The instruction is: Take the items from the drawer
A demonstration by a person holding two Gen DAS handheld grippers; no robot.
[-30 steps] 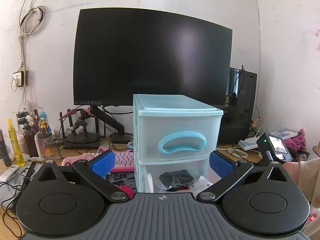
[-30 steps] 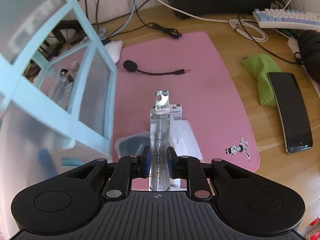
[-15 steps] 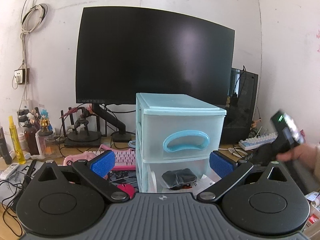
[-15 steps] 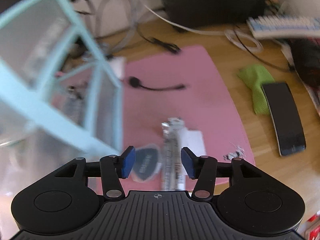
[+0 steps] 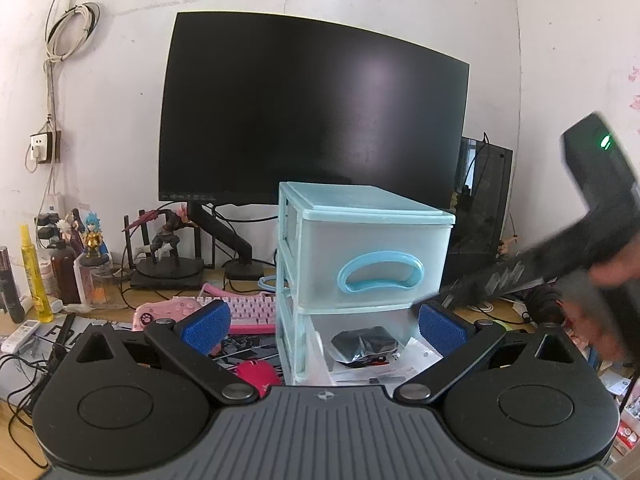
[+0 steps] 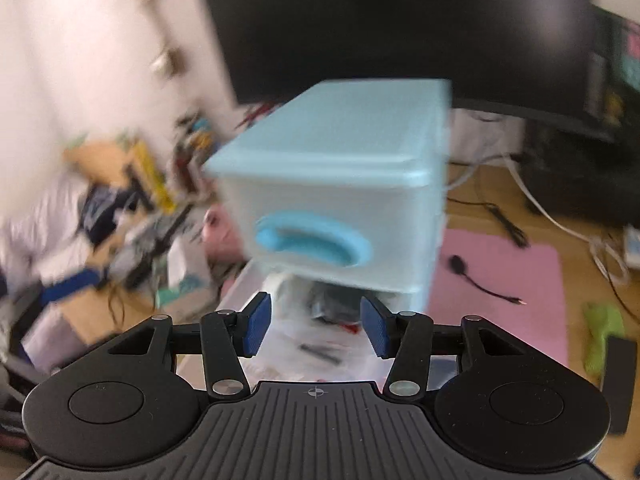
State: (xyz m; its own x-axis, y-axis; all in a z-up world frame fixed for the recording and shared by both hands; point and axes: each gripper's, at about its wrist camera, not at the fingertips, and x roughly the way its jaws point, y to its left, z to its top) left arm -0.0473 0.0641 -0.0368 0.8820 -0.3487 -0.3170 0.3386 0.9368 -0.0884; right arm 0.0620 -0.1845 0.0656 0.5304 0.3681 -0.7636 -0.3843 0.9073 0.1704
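A light blue two-drawer plastic cabinet (image 5: 360, 256) stands on the desk; it also shows, blurred, in the right wrist view (image 6: 340, 184). Its lower drawer (image 5: 320, 348) is pulled out and holds a black pouch (image 5: 366, 344) and white papers (image 5: 416, 354). The upper drawer with the blue handle (image 5: 380, 272) is shut. My left gripper (image 5: 322, 322) is open and empty, hovering in front of the open drawer. My right gripper (image 6: 316, 326) is open and empty above the open lower drawer (image 6: 320, 332); its body shows at the right of the left wrist view (image 5: 592, 240).
A black monitor (image 5: 312, 128) stands behind the cabinet. A pink keyboard (image 5: 244, 308), pink controller (image 5: 168, 312), red mouse (image 5: 258, 374), figurines and bottles (image 5: 36, 280) crowd the left. A pink mat (image 6: 508, 288) with a small microphone (image 6: 460, 266), green cloth (image 6: 604, 332) lie right.
My right gripper opened, let go of the silver packet on the pink mat, then swung left and up to face the cabinet's open drawer. My left gripper stayed open and rose slightly.
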